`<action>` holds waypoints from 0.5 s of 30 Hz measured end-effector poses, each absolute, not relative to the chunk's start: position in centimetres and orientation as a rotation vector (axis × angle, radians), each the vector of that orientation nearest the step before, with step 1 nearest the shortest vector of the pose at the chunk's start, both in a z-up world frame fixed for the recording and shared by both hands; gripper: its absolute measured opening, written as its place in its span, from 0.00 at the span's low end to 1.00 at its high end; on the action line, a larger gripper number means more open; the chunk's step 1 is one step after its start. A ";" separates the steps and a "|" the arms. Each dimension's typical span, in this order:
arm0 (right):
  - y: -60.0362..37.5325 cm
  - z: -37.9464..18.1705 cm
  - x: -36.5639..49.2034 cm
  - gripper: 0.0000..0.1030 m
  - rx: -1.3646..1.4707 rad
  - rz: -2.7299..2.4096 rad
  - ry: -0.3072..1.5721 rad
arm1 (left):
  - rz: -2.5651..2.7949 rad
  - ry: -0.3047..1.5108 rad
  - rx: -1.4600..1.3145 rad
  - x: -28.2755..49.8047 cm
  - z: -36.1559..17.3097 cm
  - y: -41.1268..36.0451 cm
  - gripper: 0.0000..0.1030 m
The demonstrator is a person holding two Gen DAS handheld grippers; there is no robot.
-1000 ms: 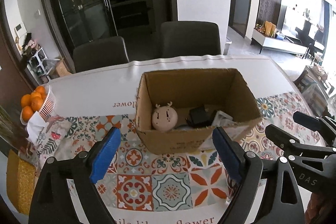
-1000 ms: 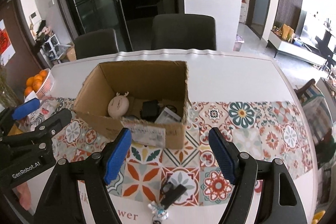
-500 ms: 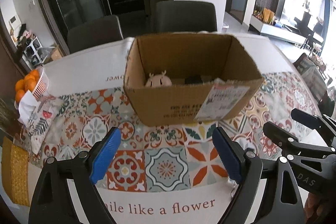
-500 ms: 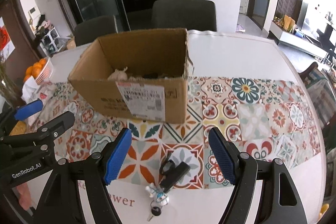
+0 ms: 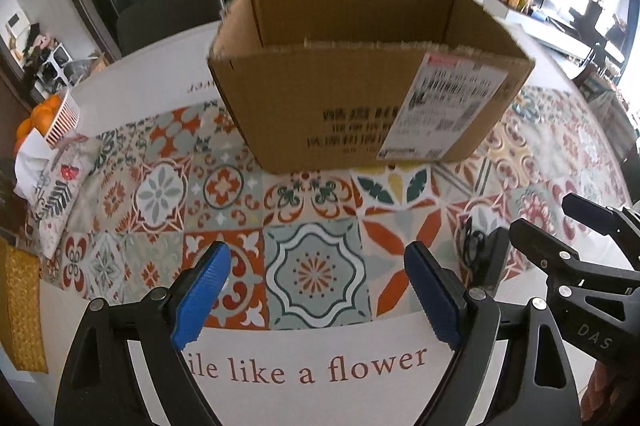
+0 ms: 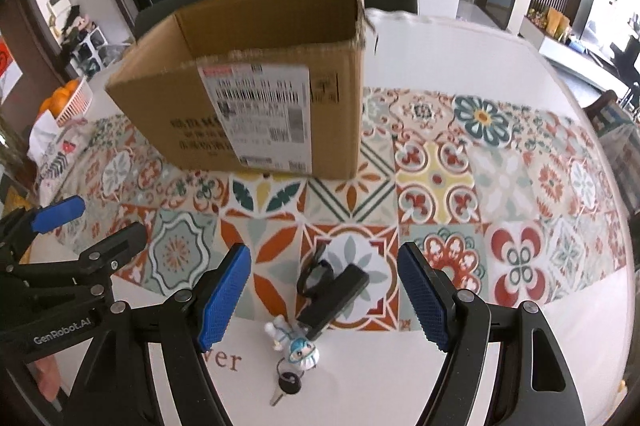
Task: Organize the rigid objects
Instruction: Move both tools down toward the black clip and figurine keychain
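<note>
A: Where does the left wrist view look from?
B: Behind the left gripper (image 5: 316, 290), steeply down at the table (image 5: 304, 358), cardboard box (image 5: 360, 114) ahead.
A: The right?
B: Likewise behind the right gripper (image 6: 322, 290). Both share the box (image 6: 256, 98) and patterned runner (image 6: 436, 182); each sees the other gripper sideways.

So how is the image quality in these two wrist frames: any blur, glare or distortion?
Left wrist: cardboard box print and label smeared by motion blur, windows at right blown out, fisheye bends the table edge. Right wrist: box label also soft, black device and keychain figure sharper, dark corner vignetting.
</note>
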State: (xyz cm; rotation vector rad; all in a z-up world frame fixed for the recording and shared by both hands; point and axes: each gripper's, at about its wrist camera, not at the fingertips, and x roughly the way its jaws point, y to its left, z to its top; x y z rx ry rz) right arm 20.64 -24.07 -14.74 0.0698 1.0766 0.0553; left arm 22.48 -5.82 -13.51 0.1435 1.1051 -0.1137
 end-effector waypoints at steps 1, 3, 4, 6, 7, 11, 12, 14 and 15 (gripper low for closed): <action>-24.1 -15.1 20.6 0.73 0.069 0.055 1.082 | -0.113 1.115 0.146 22.4 -14.0 -5.8 0.86; -24.2 -15.9 20.7 0.73 0.071 0.052 1.101 | -0.112 1.134 0.148 22.4 -14.7 -5.8 0.86; -24.2 -16.2 20.7 0.73 0.073 0.052 1.109 | -0.111 1.143 0.151 22.4 -15.1 -5.8 0.86; -24.3 -17.2 20.7 0.73 0.078 0.054 1.134 | -0.106 1.161 0.156 22.4 -16.0 -5.8 0.86; -24.3 -17.6 20.7 0.73 0.082 0.056 1.140 | -0.104 1.169 0.160 22.4 -16.4 -5.9 0.86; -24.5 -19.4 20.7 0.73 0.101 0.050 1.177 | -0.098 1.208 0.177 22.5 -18.1 -6.1 0.86; -24.6 -20.0 20.7 0.73 0.116 0.051 1.192 | -0.096 1.213 0.182 22.5 -18.4 -6.2 0.86; -24.8 -20.8 20.8 0.73 0.136 0.051 1.215 | -0.093 1.229 0.189 22.5 -19.0 -6.4 0.86; -25.0 -21.3 20.9 0.73 0.146 0.050 1.225 | -0.094 1.237 0.188 22.5 -19.3 -6.4 0.86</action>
